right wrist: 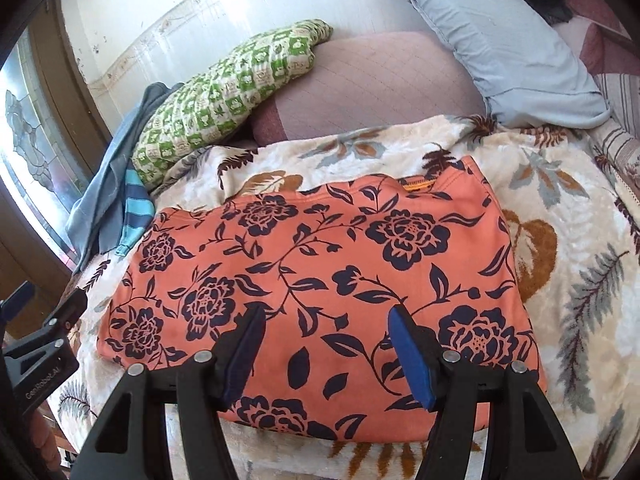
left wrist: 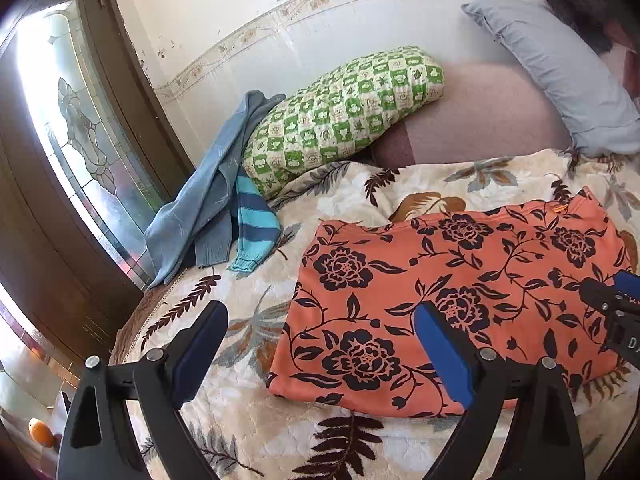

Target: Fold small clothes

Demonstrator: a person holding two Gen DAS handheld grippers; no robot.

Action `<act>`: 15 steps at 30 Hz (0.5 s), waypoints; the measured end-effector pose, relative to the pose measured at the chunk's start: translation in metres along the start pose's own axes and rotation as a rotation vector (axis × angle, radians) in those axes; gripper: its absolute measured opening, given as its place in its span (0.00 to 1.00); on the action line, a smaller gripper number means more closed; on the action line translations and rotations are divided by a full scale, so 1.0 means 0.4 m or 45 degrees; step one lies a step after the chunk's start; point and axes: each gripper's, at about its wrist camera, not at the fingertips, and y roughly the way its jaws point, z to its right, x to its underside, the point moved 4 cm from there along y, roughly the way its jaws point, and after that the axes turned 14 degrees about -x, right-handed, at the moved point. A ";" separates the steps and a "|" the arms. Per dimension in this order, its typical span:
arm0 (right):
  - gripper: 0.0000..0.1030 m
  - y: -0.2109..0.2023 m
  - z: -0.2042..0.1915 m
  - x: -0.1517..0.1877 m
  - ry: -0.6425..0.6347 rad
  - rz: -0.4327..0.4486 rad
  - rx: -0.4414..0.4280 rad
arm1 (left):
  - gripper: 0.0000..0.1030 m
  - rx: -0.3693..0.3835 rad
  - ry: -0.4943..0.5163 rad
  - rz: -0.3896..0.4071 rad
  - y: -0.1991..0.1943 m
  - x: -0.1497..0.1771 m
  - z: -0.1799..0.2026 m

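An orange garment with dark floral print (left wrist: pixel 452 288) lies folded flat on the leaf-patterned blanket (left wrist: pixel 248 320); it fills the middle of the right wrist view (right wrist: pixel 320 272). My left gripper (left wrist: pixel 320 328) is open and empty, above the garment's left edge. My right gripper (right wrist: pixel 326 328) is open and empty, above the garment's near edge; its body shows at the right of the left wrist view (left wrist: pixel 616 304). The left gripper's body shows at the left edge of the right wrist view (right wrist: pixel 36 344).
A heap of blue clothes with a striped sleeve (left wrist: pixel 216 208) lies at the bed's left edge by a window (left wrist: pixel 72 120). A green checked pillow (left wrist: pixel 340 112) and a grey pillow (left wrist: pixel 560 72) lie at the back by the wall.
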 end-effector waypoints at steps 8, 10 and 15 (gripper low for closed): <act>0.65 -0.053 -0.029 -0.013 -0.024 0.083 -0.017 | 0.92 0.023 -0.028 0.046 -0.081 -0.015 -0.043; 0.65 -0.066 -0.034 -0.014 -0.022 0.104 -0.025 | 0.92 0.021 -0.034 0.056 -0.095 -0.017 -0.055; 0.66 -0.101 -0.052 -0.012 -0.024 0.156 -0.036 | 0.92 0.017 -0.044 0.079 -0.134 -0.016 -0.081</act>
